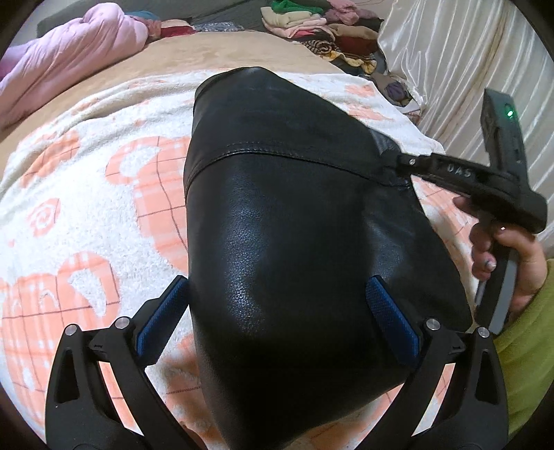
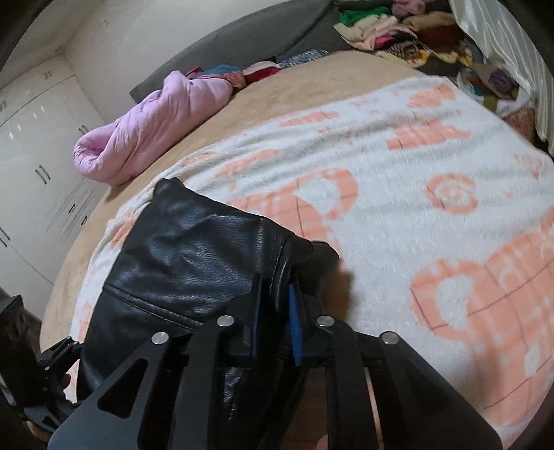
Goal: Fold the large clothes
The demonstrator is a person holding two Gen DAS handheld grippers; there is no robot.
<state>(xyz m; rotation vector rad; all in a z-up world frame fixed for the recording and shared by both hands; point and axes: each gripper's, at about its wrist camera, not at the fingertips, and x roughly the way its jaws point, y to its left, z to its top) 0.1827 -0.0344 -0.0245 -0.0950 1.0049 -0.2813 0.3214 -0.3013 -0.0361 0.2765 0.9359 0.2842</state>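
the right tongs (image 2: 275, 304) are pinching an edge of the black leather garment (image 1: 294, 225) lying on the white-and-orange blanket (image 1: 86, 194) – to fold it – while the left tongs (image 1: 277, 311) are hanging spread over it.

Blanket (image 2: 398, 166) lies open; pink quilt (image 2: 155, 128) and clothes pile (image 2: 398, 31) crowd far edge.

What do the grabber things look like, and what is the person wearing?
Each gripper is black plastic with cut-out arms, silver round bolts and two fingers lined with blue textured pads. The right gripper has raised letters along its finger, a grey handle and a small green light. The person's sleeve is yellow-green.
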